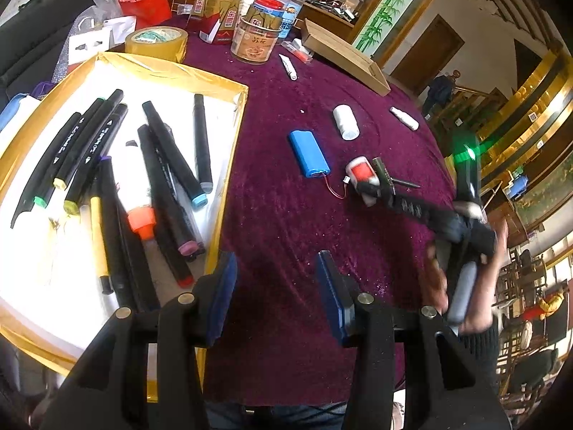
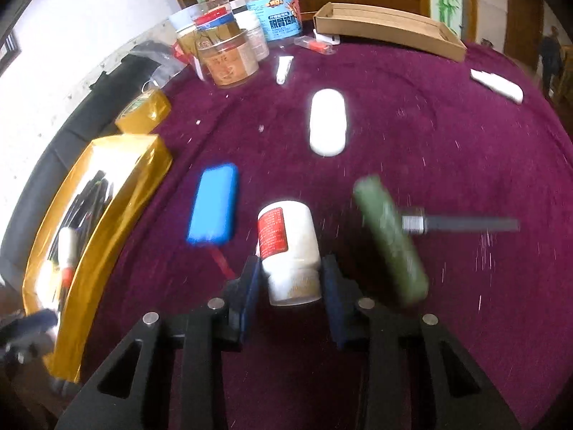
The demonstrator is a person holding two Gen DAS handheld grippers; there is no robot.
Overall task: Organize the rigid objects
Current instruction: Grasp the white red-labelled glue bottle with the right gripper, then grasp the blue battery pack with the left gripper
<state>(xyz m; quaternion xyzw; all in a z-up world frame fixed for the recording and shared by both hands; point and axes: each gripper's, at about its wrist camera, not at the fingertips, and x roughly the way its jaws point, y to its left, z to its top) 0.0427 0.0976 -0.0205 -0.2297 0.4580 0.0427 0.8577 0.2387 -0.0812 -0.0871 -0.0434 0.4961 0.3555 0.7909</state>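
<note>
My right gripper (image 2: 290, 261) has its blue pads against both sides of a white bottle with a red label (image 2: 288, 247), which lies on the purple cloth; it is shut on the bottle. The left wrist view shows that gripper (image 1: 372, 186) at the bottle (image 1: 361, 172). A blue battery pack (image 2: 215, 202) lies to its left and a green-handled tool (image 2: 390, 240) to its right. A white capsule-shaped case (image 2: 327, 122) lies farther back. My left gripper (image 1: 275, 256) hangs open over bare cloth, beside the gold-rimmed box (image 1: 229, 86) of marker pens (image 1: 172, 150).
At the back of the table stand a tape roll (image 1: 156, 41), plastic jars (image 1: 255, 41) and a long cardboard box (image 1: 343, 55). Small white tubes (image 1: 288, 66) (image 1: 404, 118) lie loose on the cloth. A hand (image 1: 476, 286) holds the right gripper's handle.
</note>
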